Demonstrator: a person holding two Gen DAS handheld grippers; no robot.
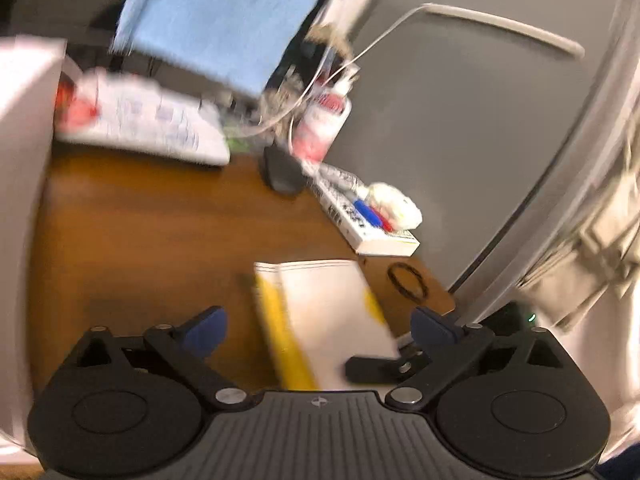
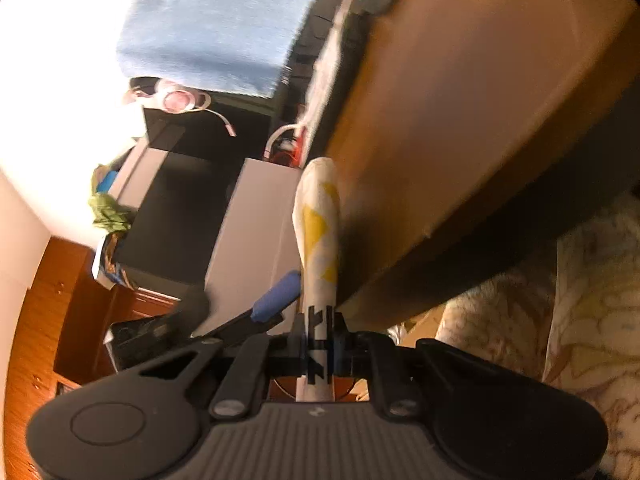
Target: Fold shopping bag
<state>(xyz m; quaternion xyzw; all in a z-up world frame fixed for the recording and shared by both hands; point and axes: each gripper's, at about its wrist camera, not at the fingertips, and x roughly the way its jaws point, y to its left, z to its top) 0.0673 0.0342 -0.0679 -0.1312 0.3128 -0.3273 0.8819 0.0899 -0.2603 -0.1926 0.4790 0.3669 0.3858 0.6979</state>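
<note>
Heavily blurred, the folded white-and-yellow shopping bag (image 1: 332,320) lies on the brown desk (image 1: 140,240) between the left gripper's (image 1: 320,326) spread jaws, its near end hidden. Right gripper (image 2: 318,308) jaws clamp the bag's edge.

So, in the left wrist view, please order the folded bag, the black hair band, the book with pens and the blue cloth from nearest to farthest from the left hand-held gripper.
1. Folded bag, between the left hand-held gripper's fingers.
2. Black hair band, right, on the table.
3. Book with pens, farther back, right.
4. Blue cloth, top, farthest.
</note>
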